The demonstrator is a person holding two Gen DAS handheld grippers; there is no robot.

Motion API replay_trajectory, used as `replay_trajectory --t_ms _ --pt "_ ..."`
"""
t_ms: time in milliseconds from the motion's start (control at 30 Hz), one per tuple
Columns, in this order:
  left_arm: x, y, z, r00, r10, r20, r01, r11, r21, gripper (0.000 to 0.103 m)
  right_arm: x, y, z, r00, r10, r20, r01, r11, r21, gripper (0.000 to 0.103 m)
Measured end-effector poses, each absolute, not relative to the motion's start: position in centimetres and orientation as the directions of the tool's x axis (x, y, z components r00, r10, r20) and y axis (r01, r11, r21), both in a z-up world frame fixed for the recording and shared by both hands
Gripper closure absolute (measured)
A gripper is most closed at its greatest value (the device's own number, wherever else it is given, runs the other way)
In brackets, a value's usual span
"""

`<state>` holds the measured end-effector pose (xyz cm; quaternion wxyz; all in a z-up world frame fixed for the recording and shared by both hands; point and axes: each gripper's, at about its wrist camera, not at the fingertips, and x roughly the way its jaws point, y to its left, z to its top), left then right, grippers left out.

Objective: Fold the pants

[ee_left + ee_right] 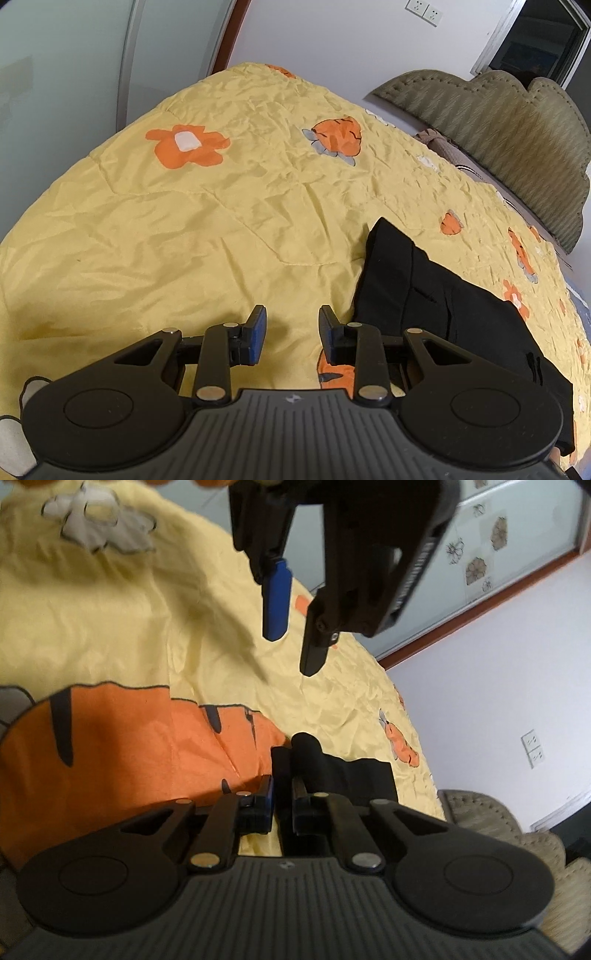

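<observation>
Left wrist view
- left gripper: jaws spread wide, nothing between them, blue pads facing in; hovers over bare quilt
- black pants: folded dark bundle lying flat on quilt, just right of the gripper's right finger, running from mid-frame toward the bottom right edge
- yellow quilt: crinkled, covers the whole bed, orange flower and tiger prints scattered across it
- headboard: olive padded, scalloped top with stud trim, at far right end of bed
- pillow: brownish, only a strip shows between quilt edge and headboard
- wall sockets: two white plates on the wall, top of frame
- wardrobe doors: pale frosted panels on left, brown frame edge

Right wrist view
- right gripper: jaws nearly pressed together, pinching a fold of black pants between them; cloth extends ahead and to the right over the quilt
- left gripper: seen from outside at top centre, fingers pointing down over the quilt, jaws apart, holding nothing, one blue pad visible
- yellow quilt: large orange tiger print under and left of the right gripper; slight blur
- headboard: olive padded, lower right
- wall sockets: white, right wall
- wardrobe doors: frosted with flower decals, upper right
</observation>
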<state>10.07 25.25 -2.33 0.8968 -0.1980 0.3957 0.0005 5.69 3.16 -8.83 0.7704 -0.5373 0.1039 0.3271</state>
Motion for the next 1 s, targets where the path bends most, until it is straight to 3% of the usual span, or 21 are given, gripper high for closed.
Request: replay_trajectory --t_ms 600,633,700,733,933,1000 --pt "9.9 25.5 -2.7 0.680 -0.152 -0.717 -0.160 0.924 -0.348 0.073 4.8 3.1 -8.0 0.747 0.454 -0.485 -0.628 0.244 -0.739 0.094" --pt "10.0 25.5 -2.7 0.678 -0.154 -0.718 -0.162 0.923 -0.350 0.073 4.1 2.6 -7.2 0.748 0.472 -0.468 -0.626 0.263 -0.735 0.092" --pt "10.2 25.6 -2.8 0.676 -0.184 -0.713 -0.154 0.911 -0.382 0.073 3.4 2.2 -6.8 0.780 0.456 -0.428 -0.578 0.265 -0.772 0.067" --pt "10.3 25.7 -2.8 0.671 -0.220 -0.708 -0.143 0.899 -0.414 0.073 3.2 2.2 -7.2 0.799 0.442 -0.407 -0.545 0.247 -0.802 0.063" --pt "10.7 24.7 -3.6 0.616 -0.417 -0.668 -0.084 0.809 -0.582 0.073 3.7 2.3 -8.7 0.834 0.363 -0.416 -0.508 0.211 -0.835 0.063" --pt "10.8 24.1 -3.8 0.598 -0.459 -0.657 -0.073 0.785 -0.616 0.067 4.0 2.3 -8.9 0.850 0.340 -0.402 -0.483 0.199 -0.853 0.063"
